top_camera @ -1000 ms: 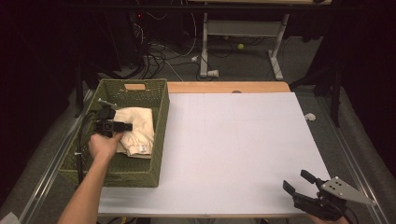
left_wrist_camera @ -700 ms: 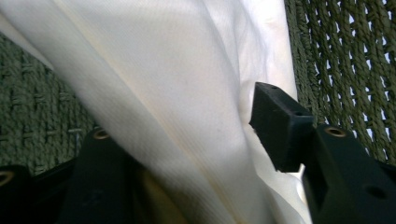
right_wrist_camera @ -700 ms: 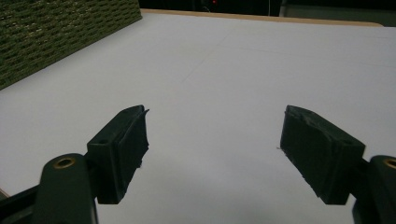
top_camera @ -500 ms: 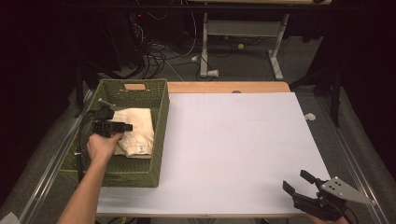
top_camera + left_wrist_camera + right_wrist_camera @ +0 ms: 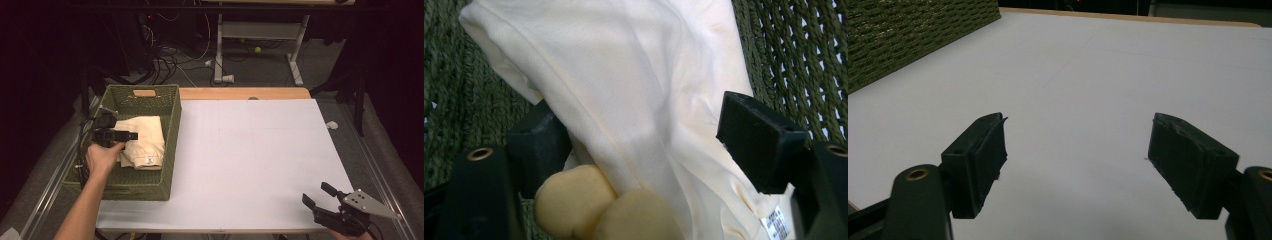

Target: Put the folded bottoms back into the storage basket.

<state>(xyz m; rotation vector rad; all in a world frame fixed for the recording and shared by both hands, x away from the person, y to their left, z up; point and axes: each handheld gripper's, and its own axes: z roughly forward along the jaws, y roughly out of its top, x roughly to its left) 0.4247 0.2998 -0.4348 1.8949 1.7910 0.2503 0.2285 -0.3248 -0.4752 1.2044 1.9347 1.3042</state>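
Observation:
A folded cream cloth lies inside the green woven basket at the table's left. My left gripper is down in the basket at the cloth's left edge, held by a hand. Its jaws have just been opening. In the left gripper view the cloth runs between the spread jaws of that gripper, with a white label at the lower right, and the right pad stands off the fabric. My right gripper rests open near the table's front right corner, with bare white table between its jaws.
A white sheet covers the table, with a wooden strip along the far edge. The basket's wall shows at the upper left of the right gripper view. A small white object sits off the right edge. Cables and desk legs lie beyond.
The left gripper's jaws have spread apart and let go of the cloth, which has settled in the basket. The left hand has barely shifted. The right gripper has not moved.

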